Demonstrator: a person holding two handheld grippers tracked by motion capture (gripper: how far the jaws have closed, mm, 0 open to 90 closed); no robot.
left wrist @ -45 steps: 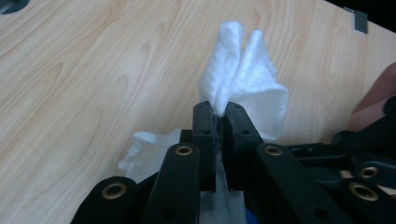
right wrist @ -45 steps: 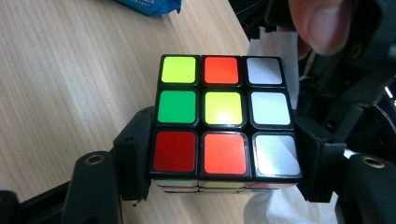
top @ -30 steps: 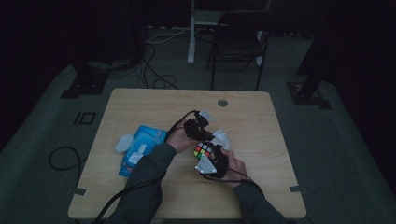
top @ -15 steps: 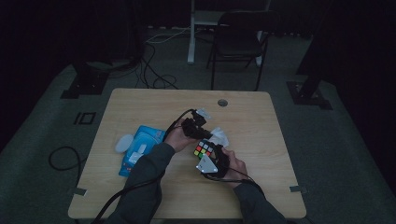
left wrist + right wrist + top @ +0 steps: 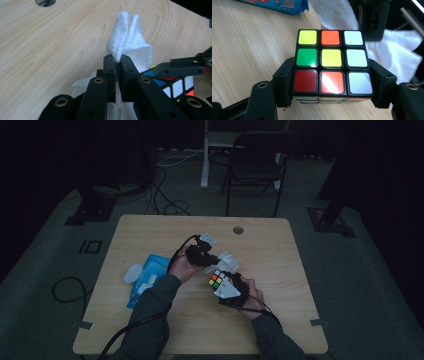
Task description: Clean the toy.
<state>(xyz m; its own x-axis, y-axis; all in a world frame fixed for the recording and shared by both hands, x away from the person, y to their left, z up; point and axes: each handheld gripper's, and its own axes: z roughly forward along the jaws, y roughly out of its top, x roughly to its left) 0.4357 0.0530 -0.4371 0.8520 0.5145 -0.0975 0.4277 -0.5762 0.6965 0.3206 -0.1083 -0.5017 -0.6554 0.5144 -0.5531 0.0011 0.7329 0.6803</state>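
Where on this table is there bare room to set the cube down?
Bare wood lies right of the right gripper holding the multicoloured puzzle cube, and along the near edge. Crowded: the middle and left, around the white wipe and blue wipes pack.

**user1:** what's on the wooden table [image 5: 280,320]?

**user2:** a blue wipes pack [image 5: 151,268] lying flat on the left side, with a small white oval thing [image 5: 133,273] just beside it on its left (too blurry to tell what it is). There's a round cable hole [image 5: 238,229] near the far edge.

**user1:** and behind it?

**user2:** a dark folding chair [image 5: 255,165] on the floor past the far edge, with loose cables [image 5: 165,195] to its left. A black floor stand [image 5: 90,210] sits off the far left corner.
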